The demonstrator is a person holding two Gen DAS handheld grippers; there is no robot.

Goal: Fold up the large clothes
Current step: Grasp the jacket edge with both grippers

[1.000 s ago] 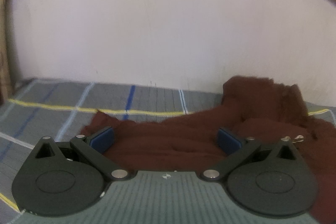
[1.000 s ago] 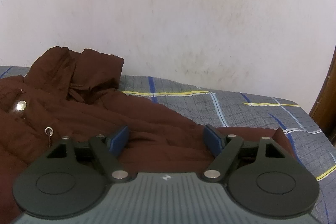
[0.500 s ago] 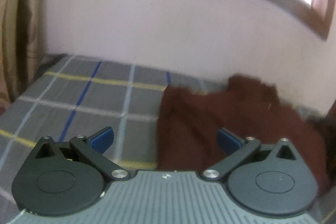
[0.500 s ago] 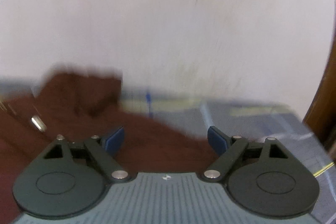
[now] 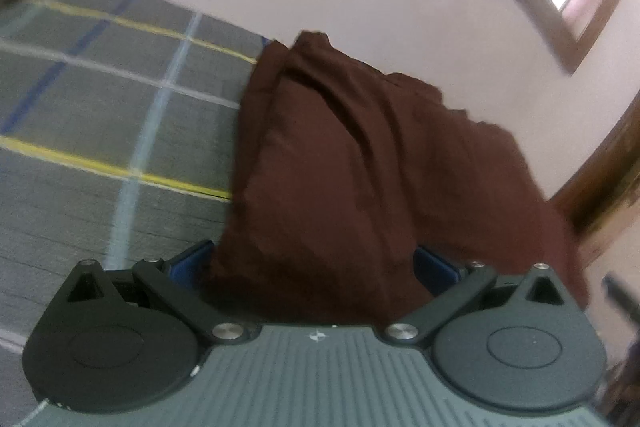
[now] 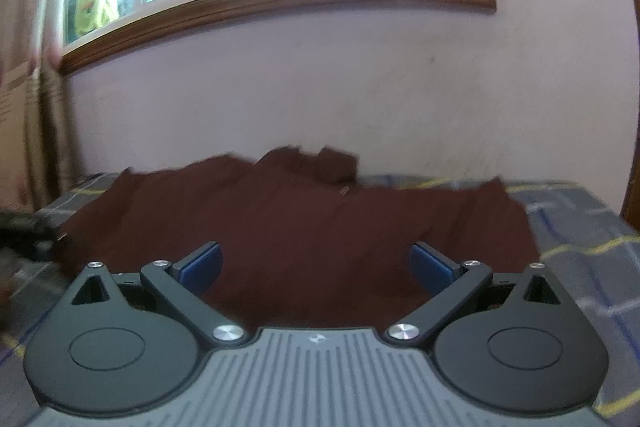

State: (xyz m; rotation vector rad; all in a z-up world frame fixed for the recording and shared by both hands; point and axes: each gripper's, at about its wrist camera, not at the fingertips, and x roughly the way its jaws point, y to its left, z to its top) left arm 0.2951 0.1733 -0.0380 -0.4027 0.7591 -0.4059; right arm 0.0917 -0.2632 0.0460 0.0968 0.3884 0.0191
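A dark brown garment [image 5: 360, 155] lies spread on a bed with a grey plaid sheet [image 5: 100, 115]. In the left wrist view its left edge runs away from me toward the wall. My left gripper [image 5: 316, 259] hangs low over the near end of the cloth with its jaws wide; the cloth lies between the blue pads, which do not press on it. In the right wrist view the garment [image 6: 300, 211] stretches across the bed beyond my right gripper [image 6: 316, 259]. That gripper's jaws are opening wide, with no cloth gripped between its pads.
A pale wall runs behind the bed, with a wood-framed window [image 6: 280, 7] above and a curtain [image 6: 24, 107] at left. A wooden frame [image 5: 600, 187] stands at the bed's right. A dark blurred object [image 6: 24, 227] lies at the left bed edge.
The left view has swung and rolled toward the garment's near edge, which now sits between the jaws. The right gripper has drawn back from the cloth, tilted up, and its jaws stand wider.
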